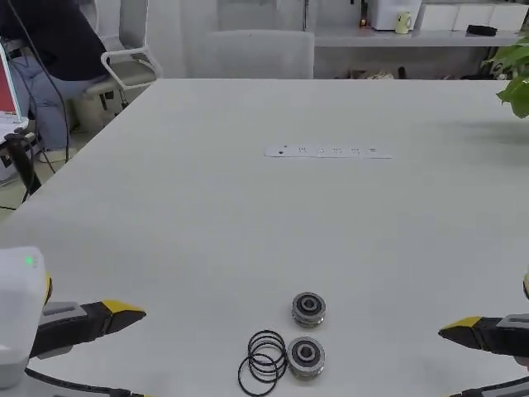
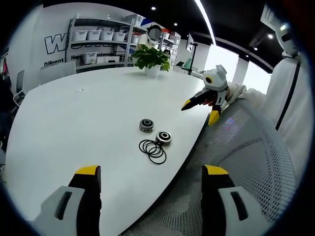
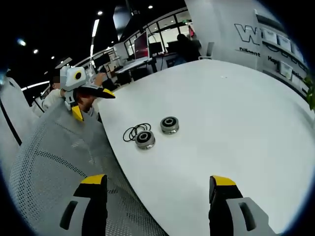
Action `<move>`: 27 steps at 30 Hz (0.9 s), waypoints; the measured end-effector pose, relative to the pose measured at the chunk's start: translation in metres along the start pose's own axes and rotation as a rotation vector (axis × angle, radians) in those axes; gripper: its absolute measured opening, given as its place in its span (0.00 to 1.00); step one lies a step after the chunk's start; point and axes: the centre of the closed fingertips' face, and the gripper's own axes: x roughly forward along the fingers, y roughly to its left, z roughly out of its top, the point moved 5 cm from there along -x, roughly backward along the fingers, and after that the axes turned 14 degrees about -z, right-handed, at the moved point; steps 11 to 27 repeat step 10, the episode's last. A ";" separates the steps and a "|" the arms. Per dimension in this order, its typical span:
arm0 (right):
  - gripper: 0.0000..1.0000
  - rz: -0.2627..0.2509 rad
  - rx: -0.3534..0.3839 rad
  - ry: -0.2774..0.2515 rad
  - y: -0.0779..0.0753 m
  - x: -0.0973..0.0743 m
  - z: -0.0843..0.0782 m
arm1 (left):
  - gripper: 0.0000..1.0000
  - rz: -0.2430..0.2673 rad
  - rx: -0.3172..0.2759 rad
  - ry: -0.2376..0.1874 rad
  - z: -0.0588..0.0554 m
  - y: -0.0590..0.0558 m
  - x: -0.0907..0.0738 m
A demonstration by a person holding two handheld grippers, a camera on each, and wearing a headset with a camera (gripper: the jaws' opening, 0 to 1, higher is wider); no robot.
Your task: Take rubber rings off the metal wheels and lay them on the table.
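Two metal wheels lie flat near the table's front edge, one [image 1: 308, 308] just behind the other [image 1: 306, 356]; each has a dark band round its rim. Several loose black rubber rings [image 1: 263, 361] lie overlapping, left of the nearer wheel and touching it. My left gripper [image 1: 132, 356] is open at the bottom left, well left of the rings. My right gripper [image 1: 446, 364] is open at the bottom right, well right of the wheels. In the left gripper view, the wheels [image 2: 146, 125] [image 2: 163, 138] and rings [image 2: 152, 150] lie ahead of the open jaws. The right gripper view shows the wheels [image 3: 169, 124] [image 3: 145, 139] and rings [image 3: 135, 132].
A white power strip [image 1: 327, 151] lies flat mid-table. Chairs [image 1: 260, 54] stand at the far edge, and a person [image 1: 50, 41] sits at the back left. A green plant [image 1: 514, 74] stands at the right edge. A mesh chair back [image 2: 236, 147] is beside the table's front edge.
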 end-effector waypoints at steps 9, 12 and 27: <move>0.76 -0.049 -0.006 0.018 -0.003 -0.002 -0.002 | 0.80 -0.011 0.002 0.034 -0.004 -0.001 0.000; 0.73 -0.058 -0.007 0.021 -0.003 -0.003 -0.003 | 0.80 -0.019 0.003 0.040 -0.005 -0.002 0.001; 0.73 -0.058 -0.007 0.021 -0.003 -0.003 -0.003 | 0.80 -0.019 0.003 0.040 -0.005 -0.002 0.001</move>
